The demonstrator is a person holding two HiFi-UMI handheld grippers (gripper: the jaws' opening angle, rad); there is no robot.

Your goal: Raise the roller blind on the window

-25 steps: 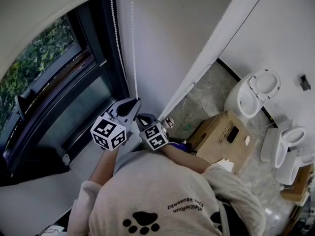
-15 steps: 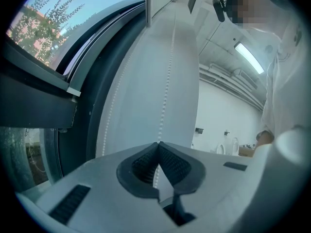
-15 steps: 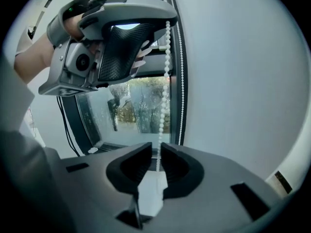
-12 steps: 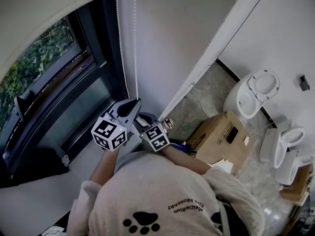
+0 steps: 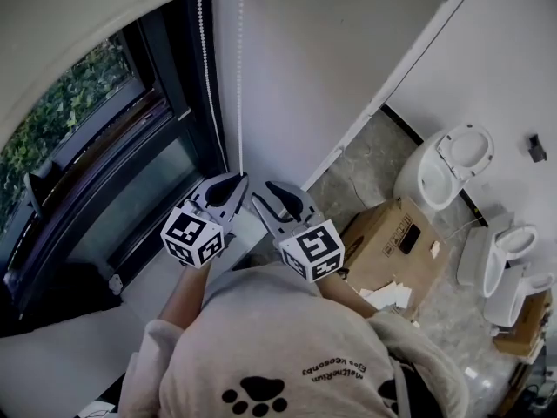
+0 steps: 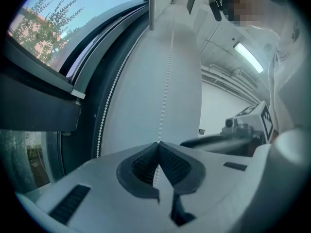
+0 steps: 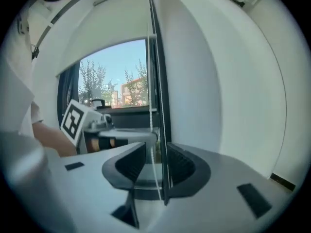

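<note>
The cream roller blind [image 5: 78,16] covers the top of the dark-framed window [image 5: 104,172]. A white bead chain [image 5: 240,77] hangs in two strands beside the frame. My left gripper [image 5: 237,179] is shut on the right strand, and in the left gripper view the chain [image 6: 167,72] runs up from its closed pads [image 6: 146,161]. My right gripper [image 5: 268,194] stands just right of it. Its jaws have just been opening and are wide apart. In the right gripper view the chain [image 7: 152,144] passes through the gap of the right gripper [image 7: 155,155], untouched by either pad.
A white wall [image 5: 305,68] runs right of the window, with the sill [image 5: 157,277] below. On the floor to the right are a cardboard box [image 5: 392,233] and white toilets [image 5: 444,168]. The person's grey sweatshirt [image 5: 278,347] fills the bottom.
The right gripper has risen from below the left gripper to beside it, and its jaws have opened. The left gripper has stayed shut on the chain in the same place.
</note>
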